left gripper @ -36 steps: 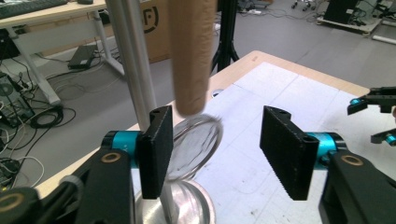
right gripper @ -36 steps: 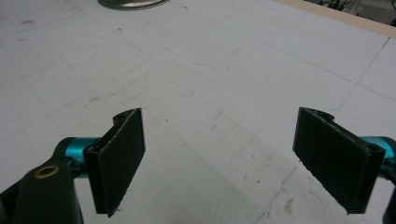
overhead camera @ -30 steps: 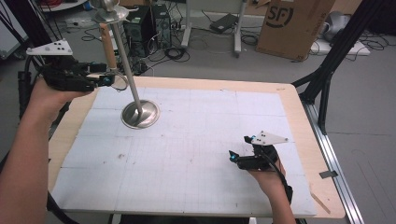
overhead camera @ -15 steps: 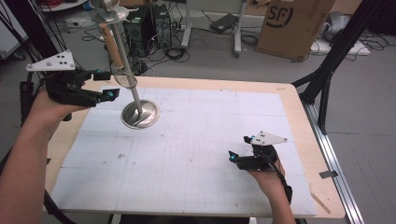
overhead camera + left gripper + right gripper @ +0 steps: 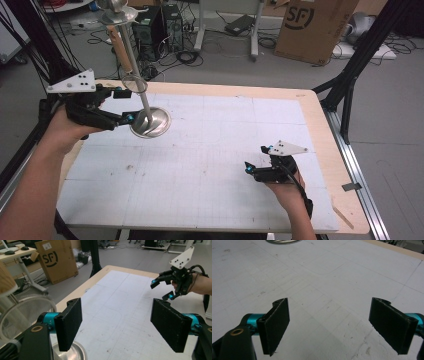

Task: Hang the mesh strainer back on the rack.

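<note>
- High view: the left tool (image 5: 125, 106) sits at the left edge of the bench (image 5: 320, 125), beside a metal stand (image 5: 150, 121) with a round base, a slanted rod and a small wire ring (image 5: 134, 83) partway up.
- Its jaws have just been opening and now stand wide apart, one on each side of the rod low down, near the base; nothing is pressed between them.
- A wooden cylinder (image 5: 120, 46) sits higher on the stand, below a metal top plate (image 5: 118, 15).
- Left gripper view: both black pads (image 5: 70, 322) are spread with bare white bench surface between them; the round base (image 5: 71, 353) shows at the bottom, just under the left pad, and the blurred wire ring (image 5: 27, 312) lies at the far left.
- Right tool (image 5: 254, 159) is well apart from the stand, low over the near right part of the bench, held in a hand (image 5: 287, 187).
- Right gripper view: its jaws are wide apart, holding nothing, with the gridded white surface (image 5: 324, 290) below; the edge of the stand's base (image 5: 283, 241) shows at the top.
- Beyond the bench, a cardboard box (image 5: 312, 27) stands on the floor.
</note>
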`<action>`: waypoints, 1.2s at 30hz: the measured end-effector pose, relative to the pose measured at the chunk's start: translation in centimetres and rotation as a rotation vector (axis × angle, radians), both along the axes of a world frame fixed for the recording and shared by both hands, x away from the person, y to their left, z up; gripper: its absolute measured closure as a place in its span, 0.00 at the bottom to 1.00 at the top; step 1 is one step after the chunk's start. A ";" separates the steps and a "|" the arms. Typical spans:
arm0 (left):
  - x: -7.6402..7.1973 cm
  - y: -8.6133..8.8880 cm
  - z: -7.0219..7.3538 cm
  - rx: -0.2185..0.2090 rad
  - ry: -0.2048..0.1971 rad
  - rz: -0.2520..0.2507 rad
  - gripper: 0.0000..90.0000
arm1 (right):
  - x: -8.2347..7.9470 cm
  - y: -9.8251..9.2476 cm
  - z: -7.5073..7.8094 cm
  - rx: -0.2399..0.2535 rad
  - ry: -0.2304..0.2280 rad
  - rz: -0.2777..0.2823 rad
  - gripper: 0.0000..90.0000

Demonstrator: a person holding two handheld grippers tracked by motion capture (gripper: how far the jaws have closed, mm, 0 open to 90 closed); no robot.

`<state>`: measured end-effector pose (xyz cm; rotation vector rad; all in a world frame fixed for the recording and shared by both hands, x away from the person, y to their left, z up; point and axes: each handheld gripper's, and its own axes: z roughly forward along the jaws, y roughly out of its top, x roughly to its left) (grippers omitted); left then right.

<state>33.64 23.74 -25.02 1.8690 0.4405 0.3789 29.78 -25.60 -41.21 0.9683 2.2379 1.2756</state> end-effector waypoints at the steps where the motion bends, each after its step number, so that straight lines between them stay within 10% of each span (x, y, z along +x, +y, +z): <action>1: 0.0 -0.1 -0.3 0.003 0.002 -0.001 0.28 | 0.0 0.0 0.0 0.001 0.001 0.001 0.18; 36: 0.1 -2.4 -8.9 0.045 0.072 0.061 0.20 | 0.1 0.1 -0.2 -0.006 0.009 0.002 0.18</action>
